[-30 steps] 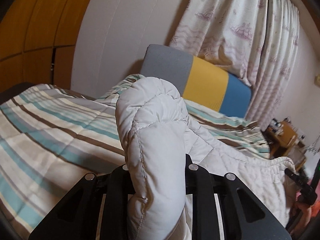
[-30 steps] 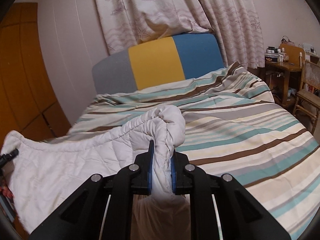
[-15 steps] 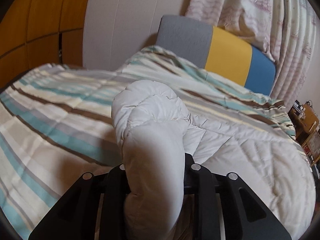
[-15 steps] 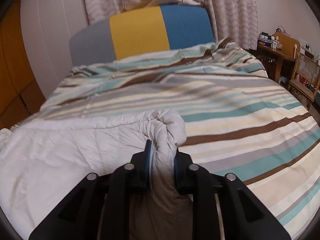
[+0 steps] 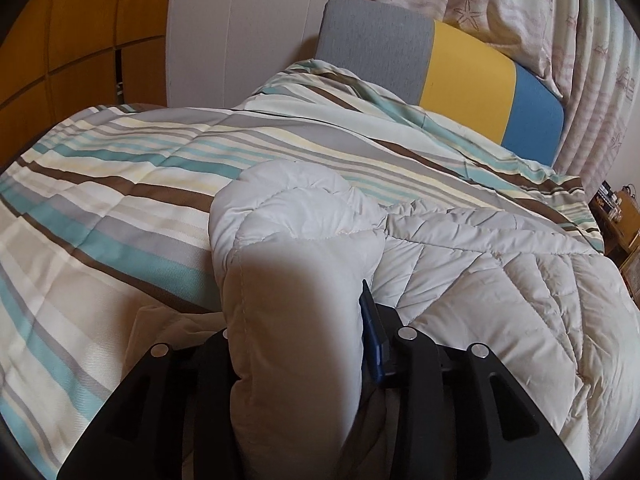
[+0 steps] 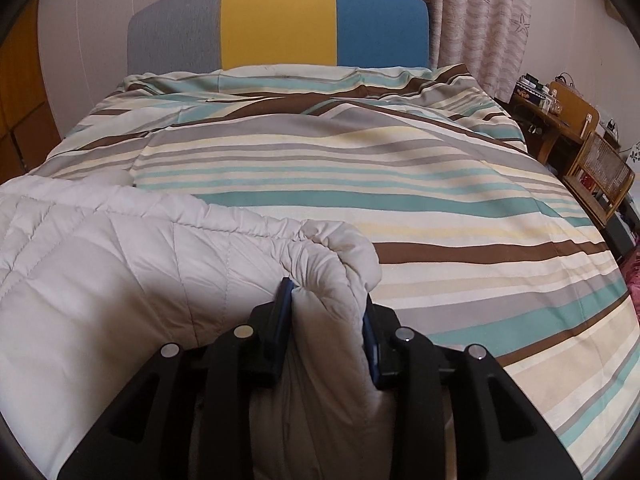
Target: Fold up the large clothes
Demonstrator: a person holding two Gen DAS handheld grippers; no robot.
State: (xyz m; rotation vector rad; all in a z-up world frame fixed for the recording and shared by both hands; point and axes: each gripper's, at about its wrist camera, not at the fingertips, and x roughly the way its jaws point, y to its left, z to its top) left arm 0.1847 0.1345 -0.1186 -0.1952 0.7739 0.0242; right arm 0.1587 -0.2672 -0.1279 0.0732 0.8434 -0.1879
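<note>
I have a corner of the white quilt (image 5: 500, 280) clamped in each hand-held gripper, left (image 5: 296, 312) and right (image 6: 326, 308), its body spread over the striped bed (image 6: 400, 200). I'd carry both corners evenly toward the headboard (image 6: 280, 24), keeping the edge taut. The chair (image 6: 600, 168) stands clear at right.

We see the right gripper (image 6: 325, 312) clamped on a bunched corner of the white quilted garment (image 6: 120, 264), lying over the striped bedspread (image 6: 400, 184).
</note>
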